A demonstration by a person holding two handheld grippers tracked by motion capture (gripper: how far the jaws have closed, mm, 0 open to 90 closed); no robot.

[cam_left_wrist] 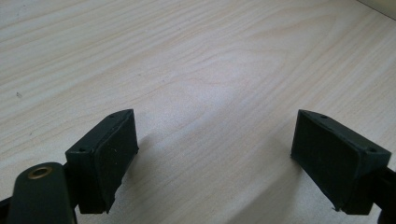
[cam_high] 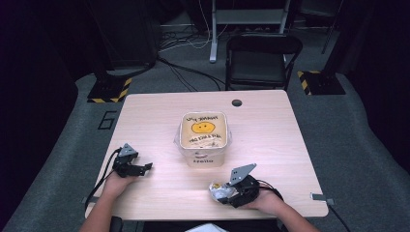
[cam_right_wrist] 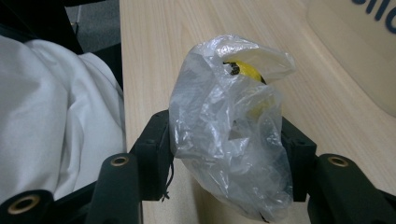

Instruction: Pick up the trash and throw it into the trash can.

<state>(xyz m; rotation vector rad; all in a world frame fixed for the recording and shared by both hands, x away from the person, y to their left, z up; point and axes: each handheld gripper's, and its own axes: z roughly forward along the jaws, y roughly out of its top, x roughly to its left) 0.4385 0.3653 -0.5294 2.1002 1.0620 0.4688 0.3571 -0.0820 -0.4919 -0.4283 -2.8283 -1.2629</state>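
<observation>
Clamped between the right gripper's (cam_right_wrist: pixel 229 154) pads, a clear plastic bag (cam_right_wrist: pixel 229 135) with something yellow, perhaps fruit, sits at five o'clock of the tub (cam_high: pixel 203 140), presumably for dropping in; left gripper (cam_left_wrist: pixel 215 158) waits wide at nine.

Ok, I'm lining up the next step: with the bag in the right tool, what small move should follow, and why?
Probably lift the plastic bag a little off the table. The right tool is shut on it, pads pressing both sides, something yellow inside. The bin with the smiley lining stands just beyond, looking like the likely destination. The left tool rests open.
</observation>
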